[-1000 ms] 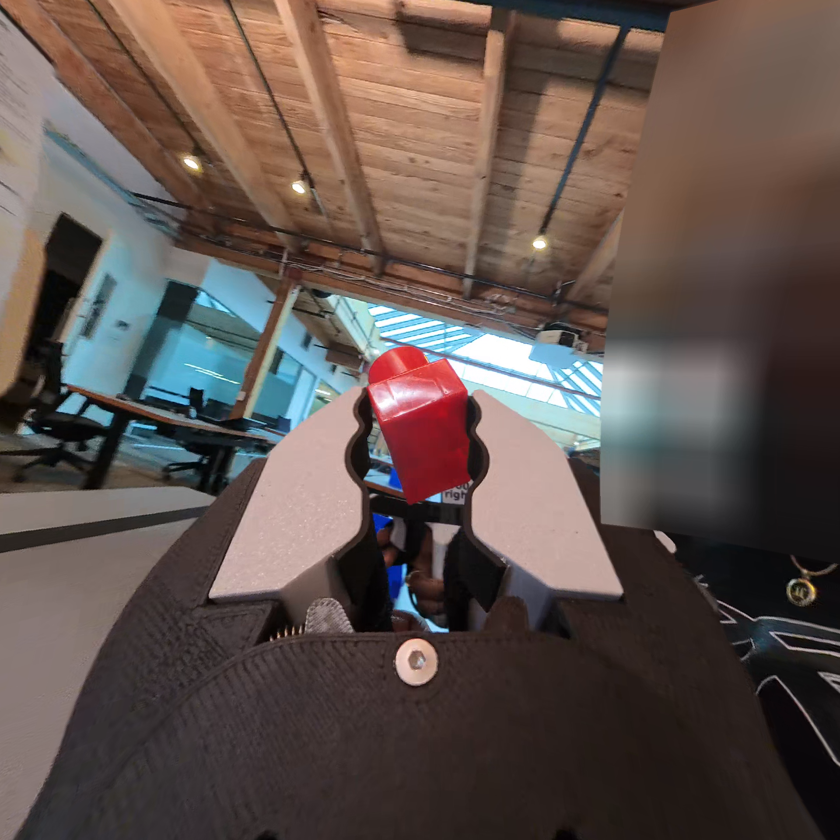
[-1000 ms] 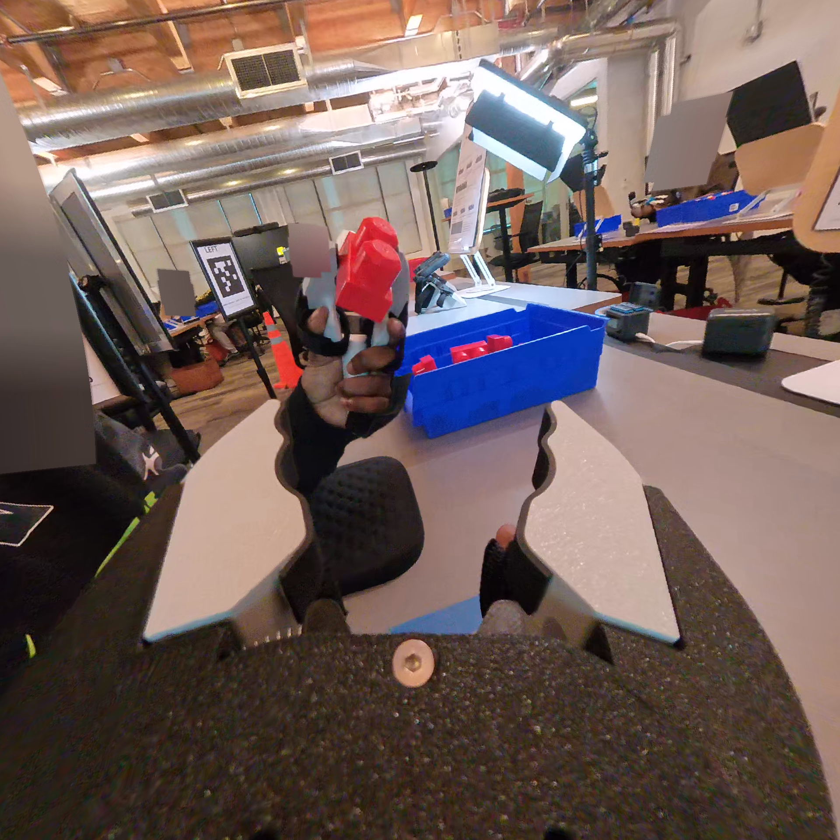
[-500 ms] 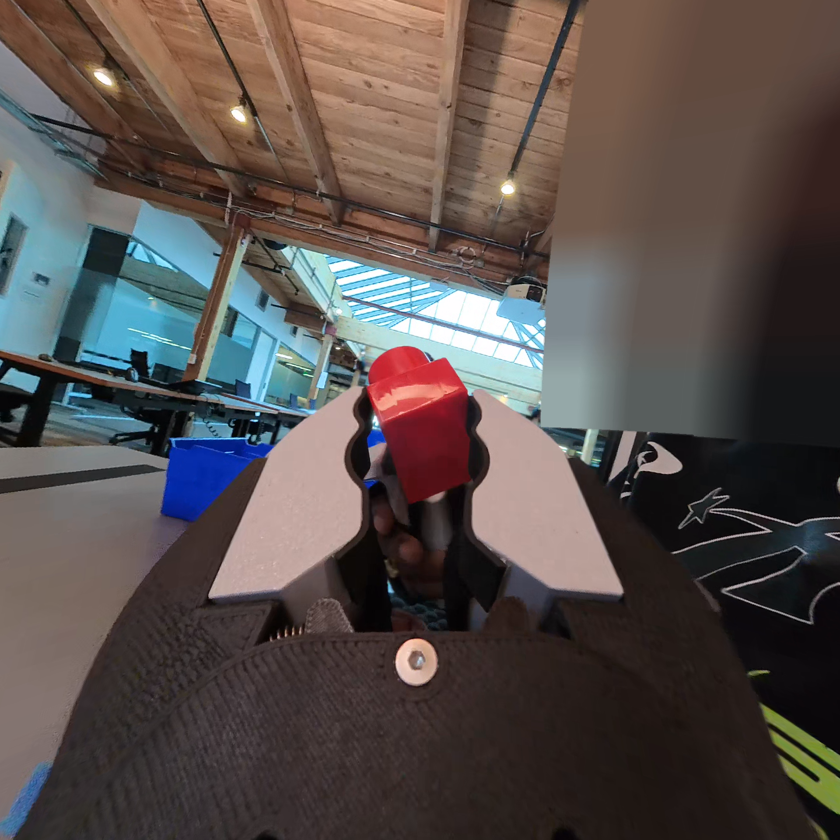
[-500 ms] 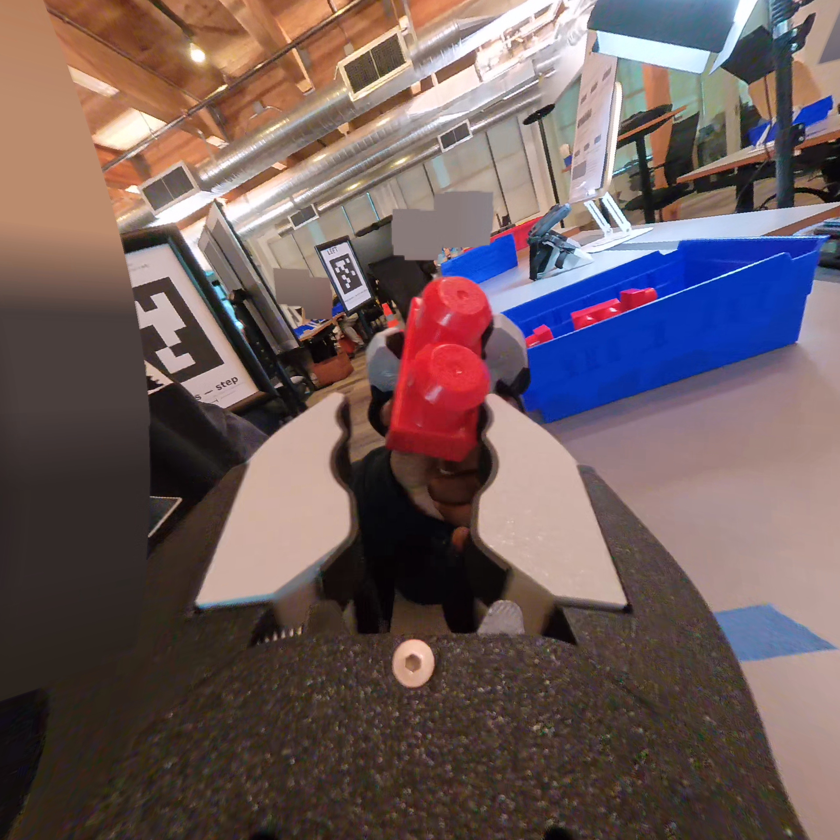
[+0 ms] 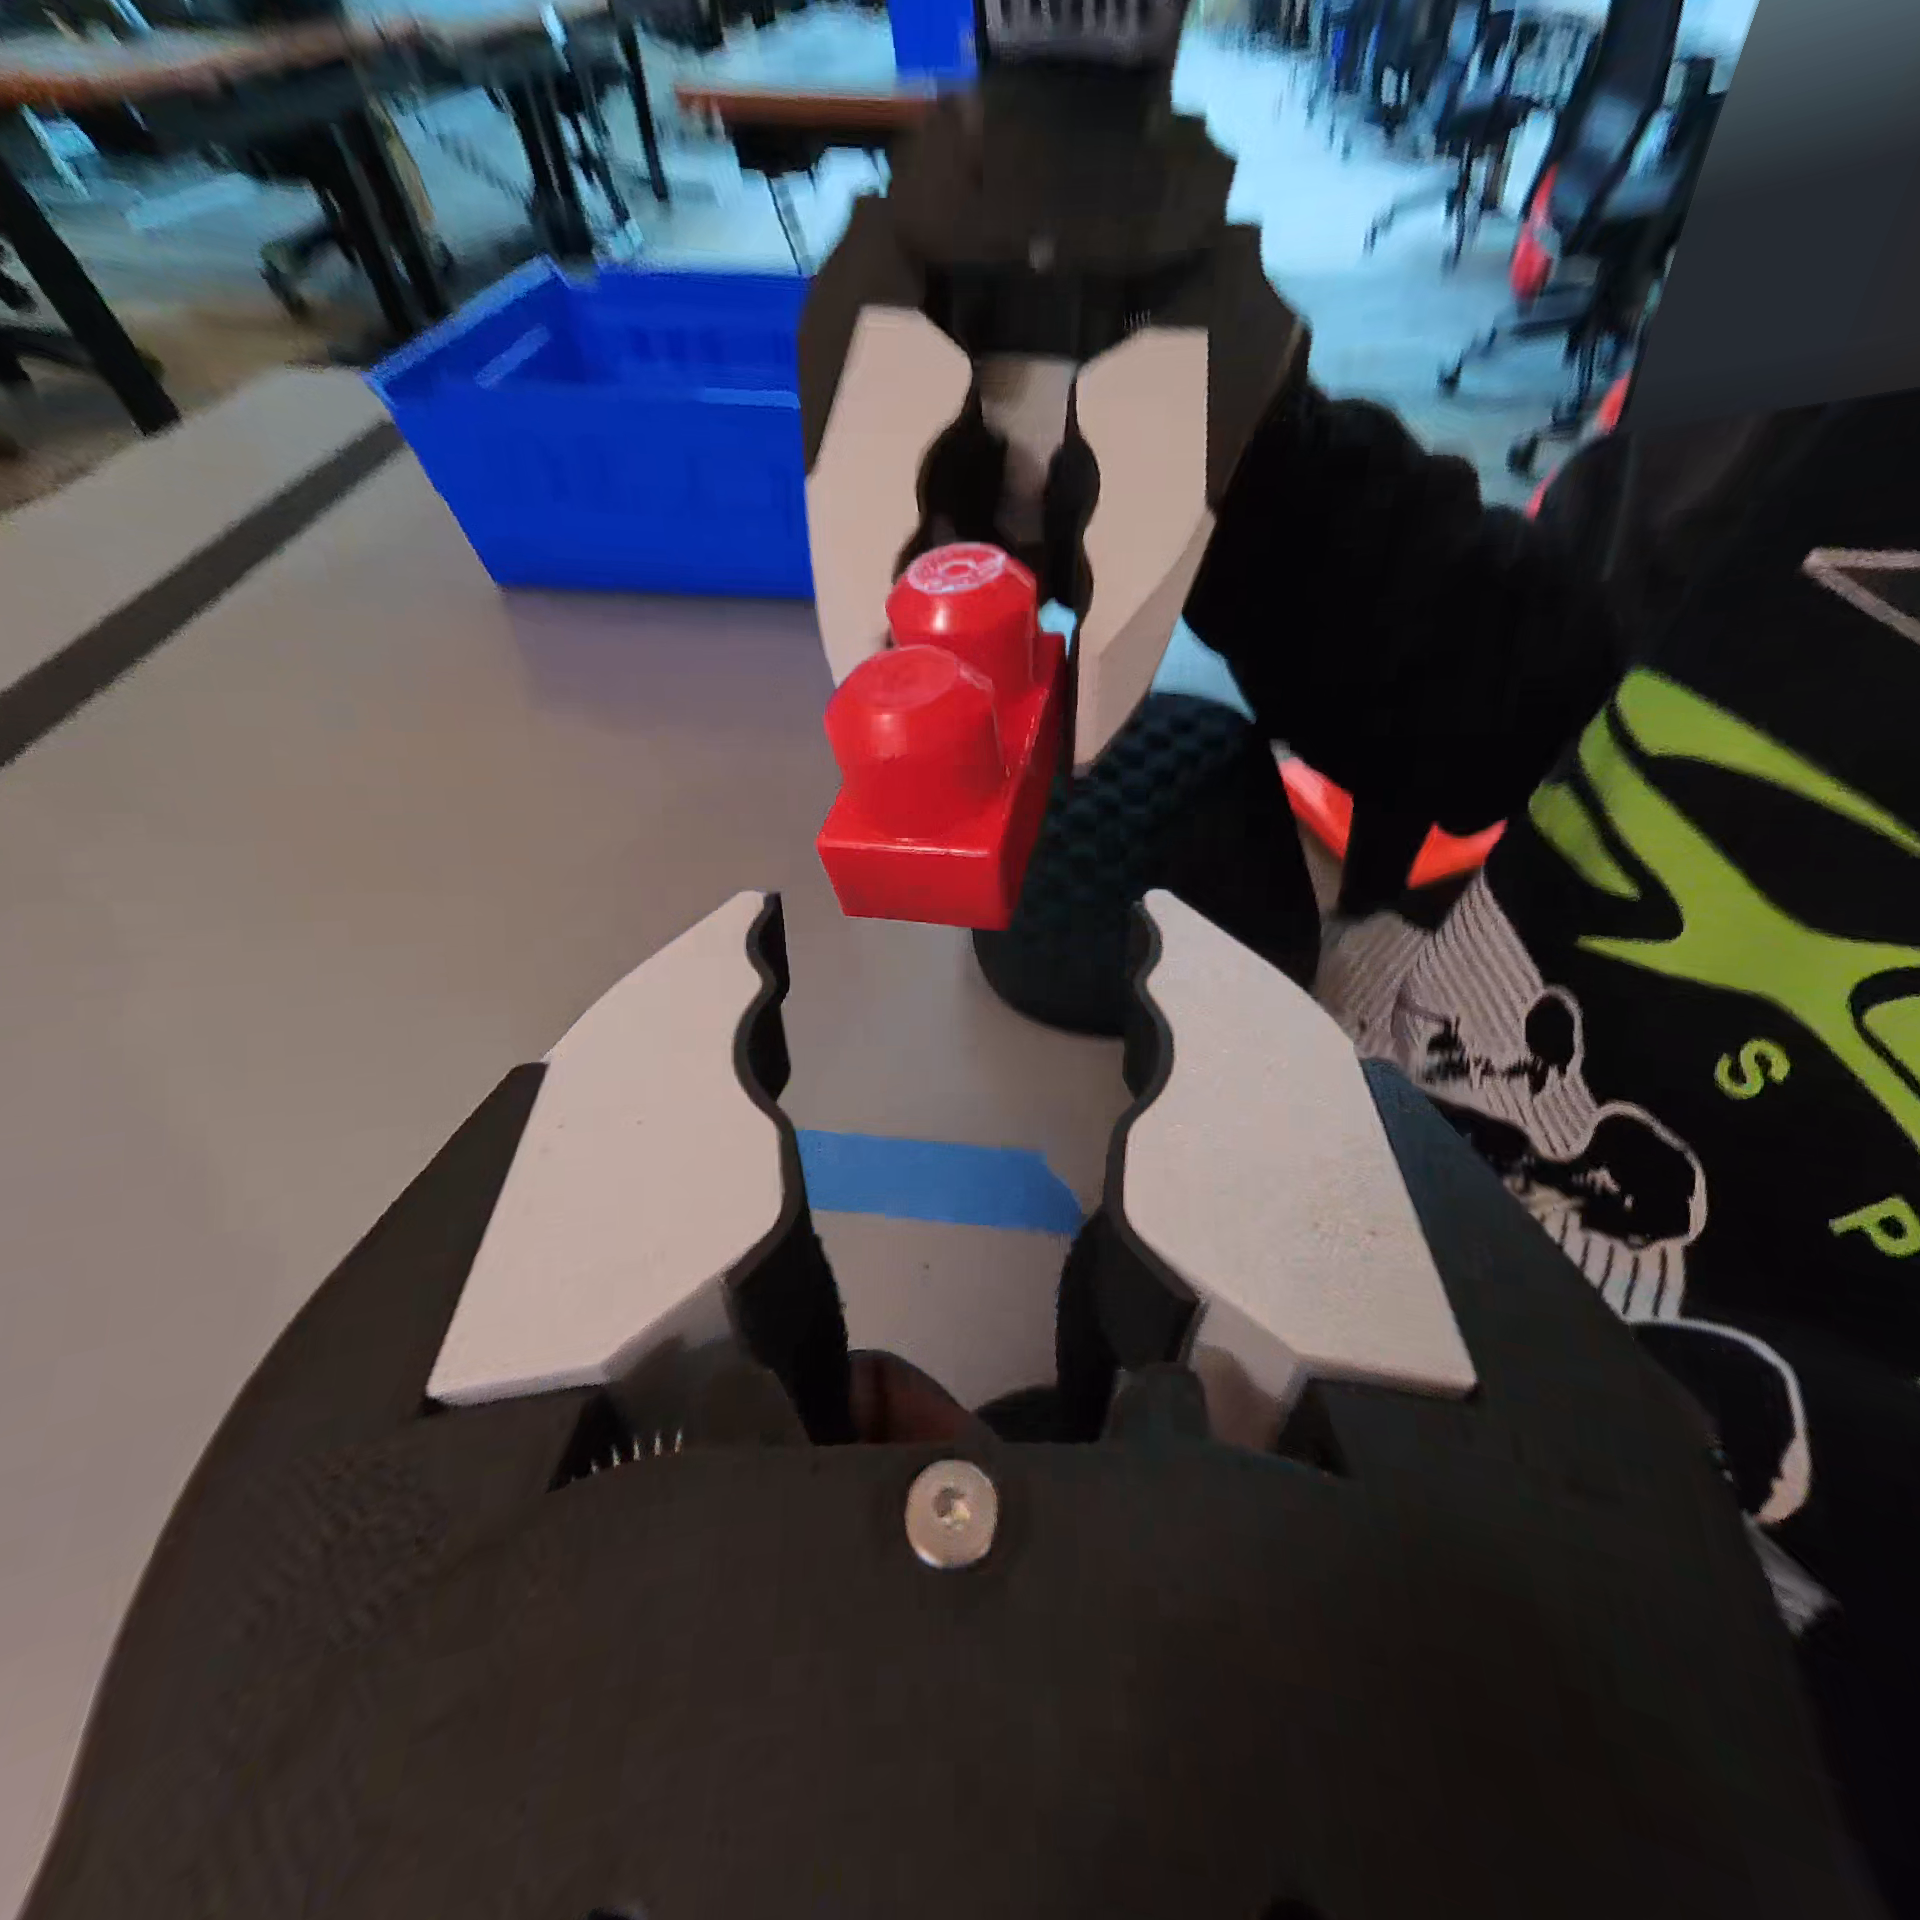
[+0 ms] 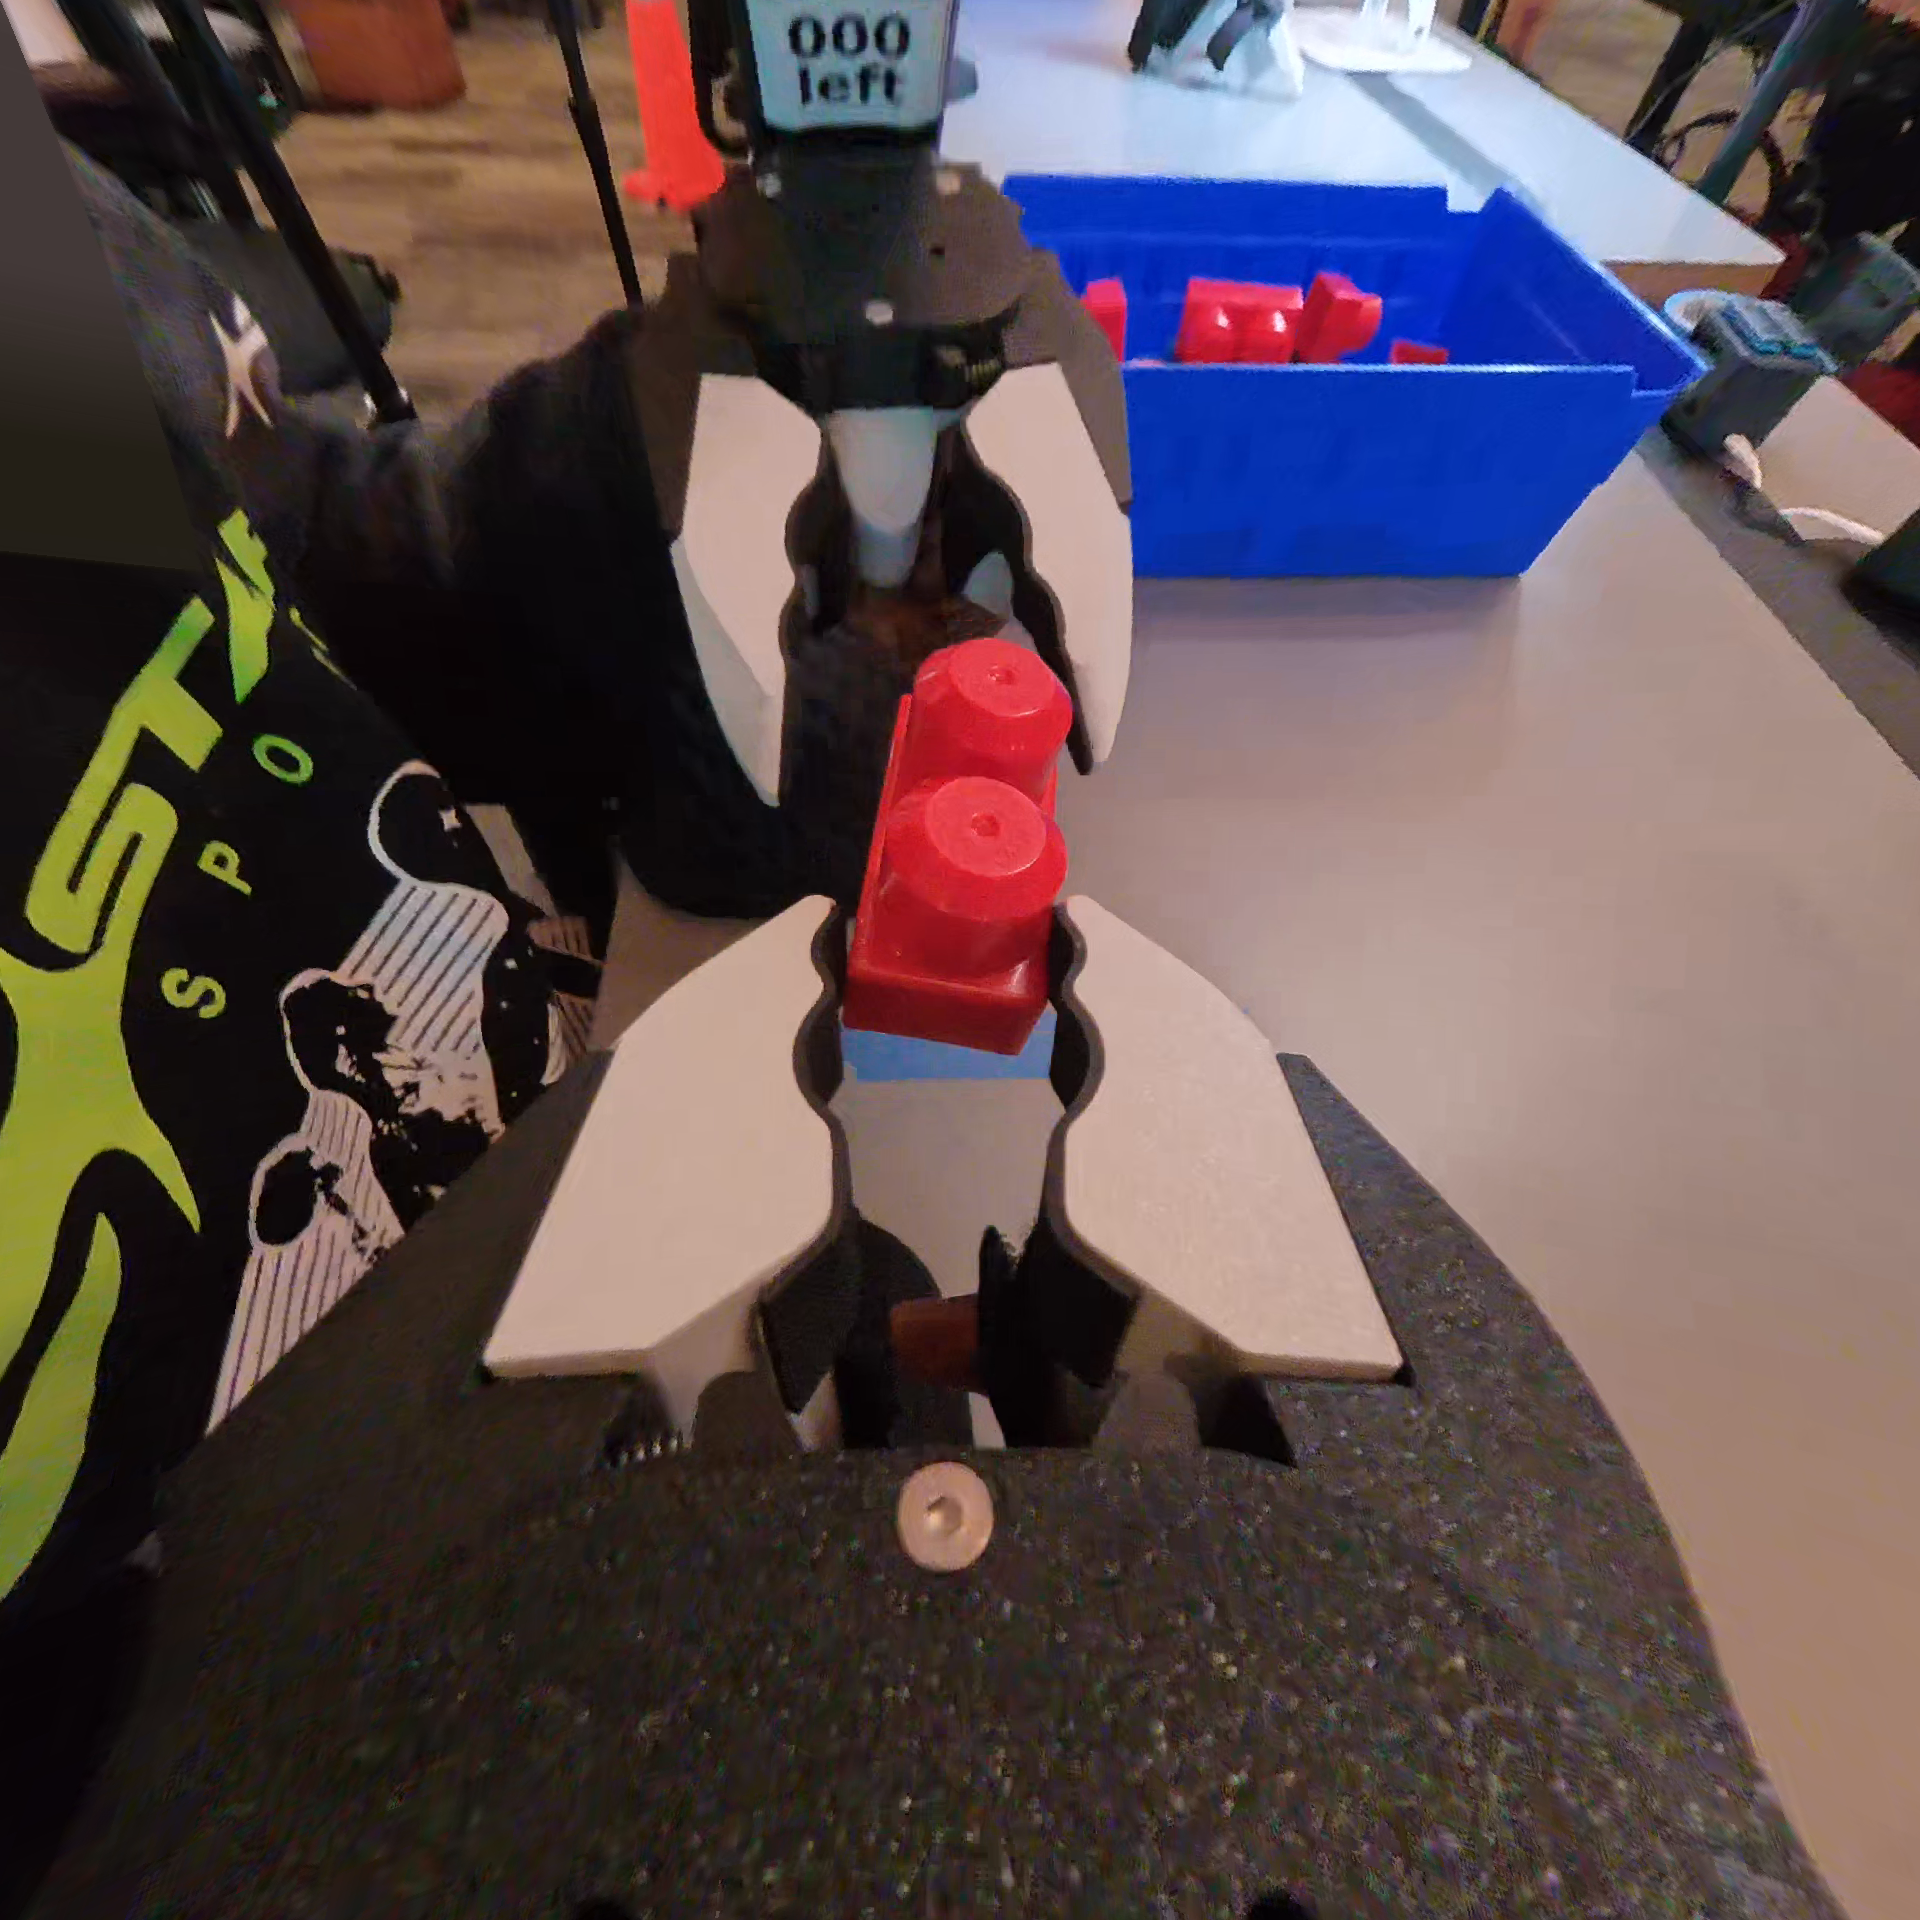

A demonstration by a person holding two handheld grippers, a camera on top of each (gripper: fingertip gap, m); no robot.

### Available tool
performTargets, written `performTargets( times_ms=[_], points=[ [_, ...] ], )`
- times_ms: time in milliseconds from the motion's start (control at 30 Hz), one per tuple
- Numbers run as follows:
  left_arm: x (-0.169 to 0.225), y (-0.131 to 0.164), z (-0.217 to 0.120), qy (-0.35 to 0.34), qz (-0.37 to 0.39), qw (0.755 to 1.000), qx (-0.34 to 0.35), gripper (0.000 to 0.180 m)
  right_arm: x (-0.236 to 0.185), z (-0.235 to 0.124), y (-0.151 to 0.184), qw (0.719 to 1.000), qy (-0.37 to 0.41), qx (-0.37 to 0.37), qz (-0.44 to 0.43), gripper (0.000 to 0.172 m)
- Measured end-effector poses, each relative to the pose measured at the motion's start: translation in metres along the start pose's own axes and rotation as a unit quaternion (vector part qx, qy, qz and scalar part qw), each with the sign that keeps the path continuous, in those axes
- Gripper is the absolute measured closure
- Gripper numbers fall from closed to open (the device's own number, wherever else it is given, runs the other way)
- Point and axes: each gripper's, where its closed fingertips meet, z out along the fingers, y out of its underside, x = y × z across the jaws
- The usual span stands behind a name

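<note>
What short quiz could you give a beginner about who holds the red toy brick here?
1. True or false: the left gripper is clamped on the red brick.
2. Which gripper's pads press the brick's sides: A) left, B) right, C) neither?
3. What lies inside the blue bin on the grey table?

Key:
1. False: its fingers stand apart, clear of the brick.
2. B.
3. More red bricks.

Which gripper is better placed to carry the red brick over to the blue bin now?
Right. The right gripper grips the red brick between both fingers, while the left gripper is open and clear of it. The blue bin stands ahead.
</note>
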Motion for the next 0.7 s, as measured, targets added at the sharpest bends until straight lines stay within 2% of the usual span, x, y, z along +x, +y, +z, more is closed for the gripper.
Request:
performTargets(
  times_ms=[67,200,267,367,433,500,567,633,700],
  points=[
    [0.004,0.004,0.008,0.015,0.015,0.999,-0.035,0.118,-0.001,-0.001,0.003,1.0,-0.006,-0.025,-0.013,0.134],
    [0.005,0.003,0.017,0.024,0.035,0.998,-0.052,0.12,-0.006,0.001,0.009,0.997,-0.022,-0.065,-0.044,0.134],
    [0.007,0.007,0.019,0.028,0.046,0.997,-0.059,0.139,-0.008,0.002,0.008,0.996,-0.031,-0.062,-0.05,0.134],
    [0.003,0.007,0.016,0.016,0.051,0.997,-0.047,0.143,-0.007,0.004,0.003,0.997,-0.033,-0.042,-0.051,0.135],
    [-0.002,-0.003,0.011,-0.001,0.032,0.999,-0.007,0.143,-0.002,0.004,-0.016,0.999,-0.018,0.033,-0.025,0.135],
    [-0.008,-0.022,-0.001,-0.011,-0.012,0.998,0.065,0.143,0.011,-0.006,-0.045,0.985,0.011,0.169,0.035,0.134],
    [-0.013,-0.042,-0.014,-0.012,-0.053,0.99,0.132,0.143,0.019,-0.02,-0.069,0.937,0.023,0.326,0.122,0.1],
    [-0.011,-0.054,-0.019,0.008,-0.084,0.983,0.163,0.144,0.018,-0.024,-0.078,0.874,0.017,0.446,0.189,0.099],
    [-0.008,-0.058,-0.017,0.028,-0.108,0.98,0.166,0.144,0.016,-0.02,-0.077,0.819,0.018,0.524,0.233,0.098]
  ],
)
